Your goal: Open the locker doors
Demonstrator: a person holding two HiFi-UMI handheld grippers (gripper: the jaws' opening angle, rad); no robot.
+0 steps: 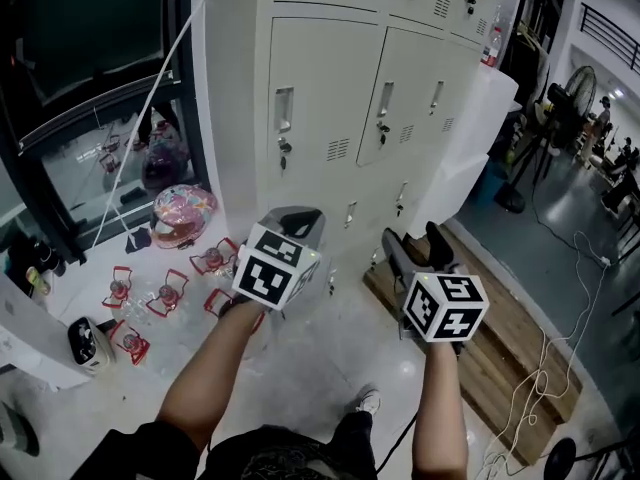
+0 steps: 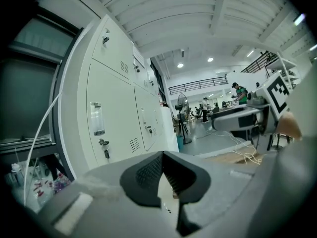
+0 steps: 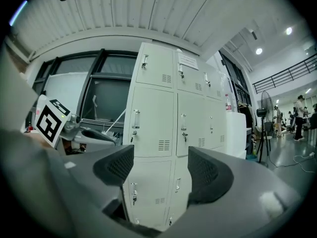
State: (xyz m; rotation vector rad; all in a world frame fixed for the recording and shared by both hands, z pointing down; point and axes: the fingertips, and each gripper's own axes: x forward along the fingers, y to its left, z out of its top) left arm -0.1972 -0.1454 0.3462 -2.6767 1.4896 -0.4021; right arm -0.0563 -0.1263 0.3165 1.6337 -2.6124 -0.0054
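Right tool (image 3: 161, 171) agape before closed lockers (image 3: 153, 115)

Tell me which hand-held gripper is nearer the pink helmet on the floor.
Left. In the head view, the left hand-held gripper is just right of the pink helmet; the right hand-held gripper is farther right, beyond the left one.

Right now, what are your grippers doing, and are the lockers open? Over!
Left gripper shut, empty. Right gripper open, empty. Locker doors closed in view, grippers short of them. Wooden pallet on floor at lockers' foot.
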